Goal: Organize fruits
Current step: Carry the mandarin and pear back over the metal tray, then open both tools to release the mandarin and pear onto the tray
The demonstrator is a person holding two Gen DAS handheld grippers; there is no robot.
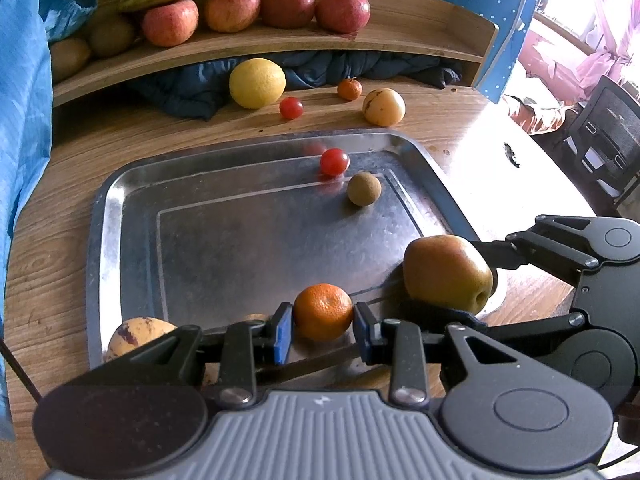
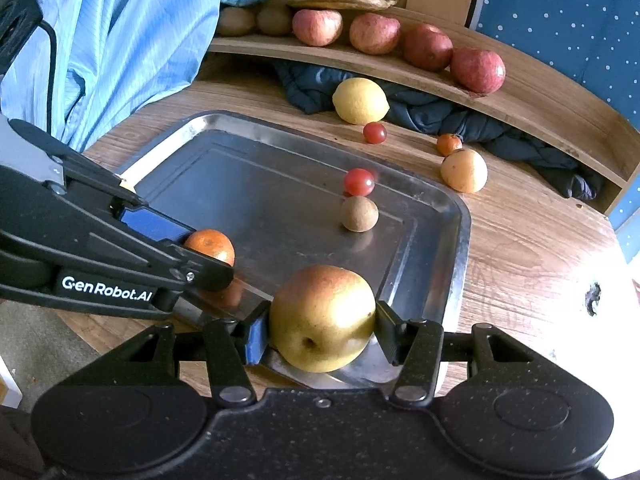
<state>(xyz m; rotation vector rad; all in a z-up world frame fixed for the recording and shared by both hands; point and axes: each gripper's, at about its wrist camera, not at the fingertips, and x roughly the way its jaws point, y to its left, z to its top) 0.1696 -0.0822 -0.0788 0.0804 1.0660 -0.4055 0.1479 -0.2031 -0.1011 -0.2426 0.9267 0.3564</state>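
Together over the metal tray's (image 1: 120,200) near edge, left tongs (image 1: 323,330) clamped on a mandarin (image 1: 323,312), right tongs (image 2: 322,330) gripping a yellow-brown pear (image 2: 322,316) at its near right corner, cherry tomato (image 1: 334,161) and small brown fruit (image 1: 363,188) toward the far right corner.

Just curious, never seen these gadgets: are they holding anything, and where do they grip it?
Yes. The left gripper pinches the orange across its sides; the right gripper squeezes the pear across its widest part.

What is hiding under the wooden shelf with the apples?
Under the wooden shelf lies a crumpled dark blue cloth. A lemon sits in front. Whatever is behind the cloth is covered.
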